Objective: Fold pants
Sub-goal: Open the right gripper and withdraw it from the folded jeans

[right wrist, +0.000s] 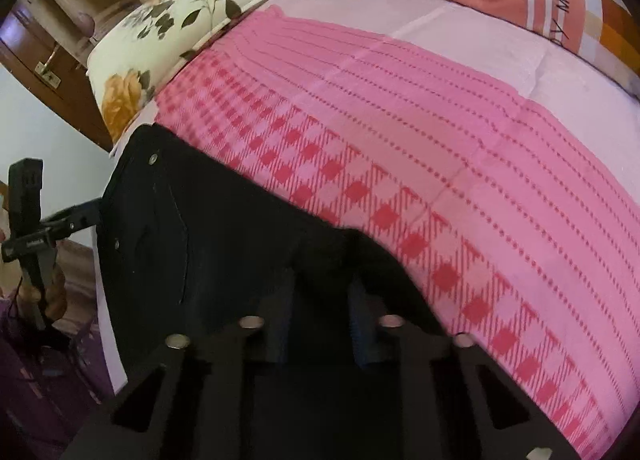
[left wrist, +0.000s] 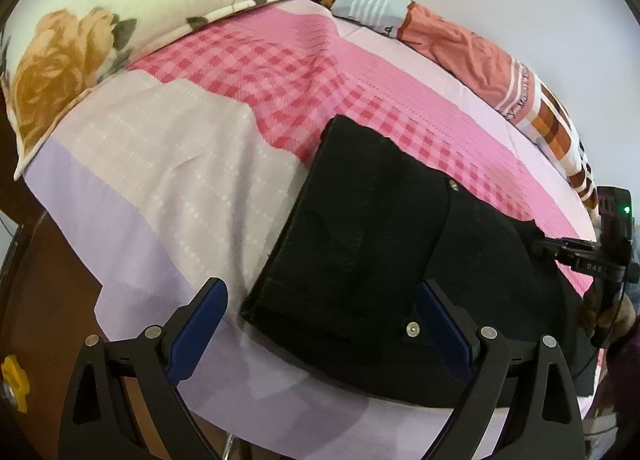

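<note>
Pink bedding covers the one bed (left wrist: 168, 164) in this room: a sheet with a red-and-pink checked band and pale lilac stripes, set against a plain light wall. One pair of black folded pants (left wrist: 352, 244) lies near the bed's front edge, doubled into a thick rectangle with a looser layer spreading toward the right. Two small metal rivets show on the pants in the left wrist view.

At the head of the bed I count two pillows: one cream pillow printed with orange roses (left wrist: 80, 40) and one pillow in salmon, white and orange-brown blocks with lettering (left wrist: 500, 60). A pale blue striped cloth bundle (left wrist: 368, 4) sits between them (I cannot tell what it is).

Two grippers are at work. The left gripper (left wrist: 324, 316) hangs above the near corner of the pants with its blue-padded fingers (left wrist: 200, 320) spread wide, nothing between them. The right gripper (right wrist: 320, 316) has its fingers drawn close together, pinching a raised fold of the black cloth at the pants' far edge. One hand (left wrist: 604, 316) grips the right tool's handle.
</note>
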Demonstrator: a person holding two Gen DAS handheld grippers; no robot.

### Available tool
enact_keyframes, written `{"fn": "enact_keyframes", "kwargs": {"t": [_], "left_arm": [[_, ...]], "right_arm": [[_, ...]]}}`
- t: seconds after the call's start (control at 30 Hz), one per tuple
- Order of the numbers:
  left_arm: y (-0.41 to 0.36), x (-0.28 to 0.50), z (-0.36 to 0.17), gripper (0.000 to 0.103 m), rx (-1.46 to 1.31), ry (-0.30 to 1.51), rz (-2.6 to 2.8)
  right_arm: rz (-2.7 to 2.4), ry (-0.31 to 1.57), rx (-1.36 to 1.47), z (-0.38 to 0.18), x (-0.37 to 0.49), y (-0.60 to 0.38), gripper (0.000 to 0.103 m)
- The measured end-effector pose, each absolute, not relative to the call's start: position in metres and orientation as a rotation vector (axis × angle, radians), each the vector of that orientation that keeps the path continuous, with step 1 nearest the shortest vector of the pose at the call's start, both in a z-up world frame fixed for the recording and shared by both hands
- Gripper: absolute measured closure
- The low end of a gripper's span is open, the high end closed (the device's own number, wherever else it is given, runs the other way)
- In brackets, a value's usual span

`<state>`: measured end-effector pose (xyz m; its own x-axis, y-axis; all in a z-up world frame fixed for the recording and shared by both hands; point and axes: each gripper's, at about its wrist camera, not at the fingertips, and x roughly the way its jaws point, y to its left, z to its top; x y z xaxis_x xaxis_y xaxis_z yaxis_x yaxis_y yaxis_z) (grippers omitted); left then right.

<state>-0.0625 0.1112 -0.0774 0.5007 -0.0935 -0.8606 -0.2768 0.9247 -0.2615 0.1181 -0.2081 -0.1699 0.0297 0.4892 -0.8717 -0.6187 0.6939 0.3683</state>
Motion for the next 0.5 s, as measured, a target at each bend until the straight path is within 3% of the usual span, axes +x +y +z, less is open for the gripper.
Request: {"fn": "enact_keyframes", "kwargs": {"t": [0.23,0.37,0.5], "left_arm": [[0.119,-0.063,-0.084,0.009,-0.384,1.055,0.173],[0.124,-0.063,-0.090,0.009,-0.399,1.067,0.188],[0.124,-0.063,-0.093,0.009,-0.391,1.067,0.194]], "right_arm": [[0.792,1.196,-0.138,-0.165,0.119,-0.208,0.098],[0.724,1.207,0.072,-0.183,0.143,-0.234,0.099],[0.723,1.156,0.031,-0.185,0.136,-0.229,0.100]]}}
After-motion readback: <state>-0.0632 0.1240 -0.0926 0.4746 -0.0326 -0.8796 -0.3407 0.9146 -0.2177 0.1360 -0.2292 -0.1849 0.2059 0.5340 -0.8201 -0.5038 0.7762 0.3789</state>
